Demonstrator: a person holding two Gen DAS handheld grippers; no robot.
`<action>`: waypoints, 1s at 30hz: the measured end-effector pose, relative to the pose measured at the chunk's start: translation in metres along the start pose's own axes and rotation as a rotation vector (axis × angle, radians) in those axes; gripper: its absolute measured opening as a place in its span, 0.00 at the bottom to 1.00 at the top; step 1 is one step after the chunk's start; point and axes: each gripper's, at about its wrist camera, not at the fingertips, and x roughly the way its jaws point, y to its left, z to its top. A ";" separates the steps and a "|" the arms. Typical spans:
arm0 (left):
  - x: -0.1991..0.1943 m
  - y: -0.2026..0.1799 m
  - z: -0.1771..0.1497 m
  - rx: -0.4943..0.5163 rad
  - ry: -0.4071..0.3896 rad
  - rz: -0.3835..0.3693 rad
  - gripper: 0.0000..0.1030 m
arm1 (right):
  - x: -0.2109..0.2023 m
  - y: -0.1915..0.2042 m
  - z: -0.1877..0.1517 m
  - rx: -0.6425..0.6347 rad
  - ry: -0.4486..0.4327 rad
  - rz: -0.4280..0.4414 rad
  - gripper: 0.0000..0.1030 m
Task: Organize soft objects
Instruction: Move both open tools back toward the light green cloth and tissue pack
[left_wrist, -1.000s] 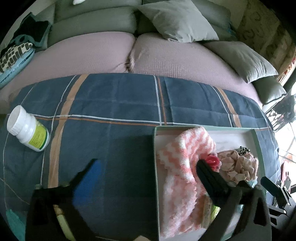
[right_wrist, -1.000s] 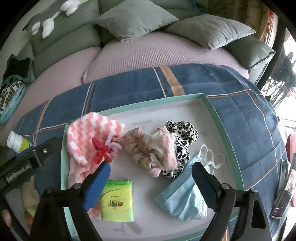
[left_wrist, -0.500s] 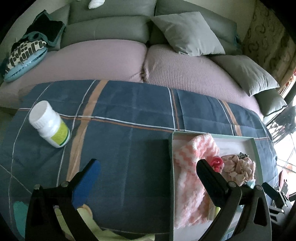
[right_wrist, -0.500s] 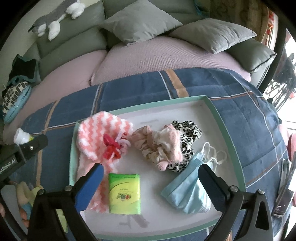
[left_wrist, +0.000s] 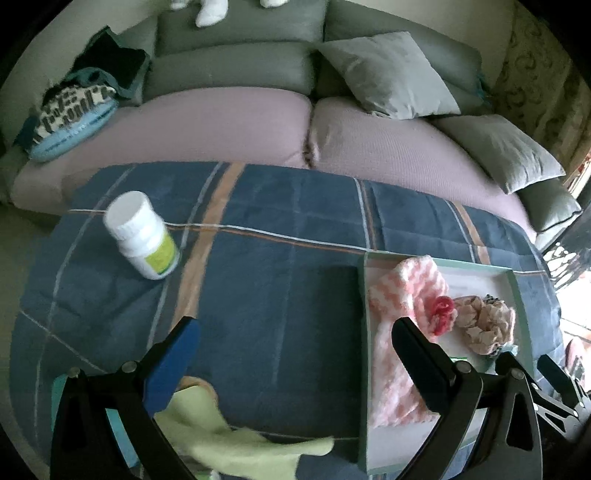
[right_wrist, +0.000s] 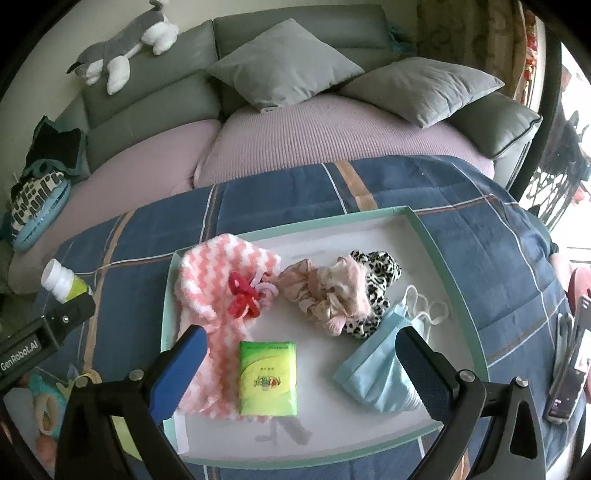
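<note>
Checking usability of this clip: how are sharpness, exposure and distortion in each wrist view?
Left wrist view: dim, greenish and softly blurred; the pill bottle label is unreadable, window edge blown out at right. Right wrist view: brighter and sharper; tissue pack and face mask are crisp. Both: strong fisheye bending, dark corners.

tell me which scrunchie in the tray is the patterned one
The black-and-white leopard-print fabric scrunchie, rightmost of the pile beside the blue face mask. The pink satin scrunchies to its left are plain.
</note>
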 end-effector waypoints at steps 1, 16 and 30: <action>-0.004 0.002 -0.002 -0.004 -0.007 0.008 1.00 | -0.001 0.001 -0.003 0.000 0.002 0.003 1.00; -0.022 0.026 -0.040 -0.049 0.017 0.024 1.00 | -0.019 0.025 -0.042 -0.050 0.028 0.031 1.00; -0.028 0.038 -0.089 -0.089 0.081 -0.003 1.00 | -0.025 0.035 -0.087 -0.072 0.099 0.079 1.00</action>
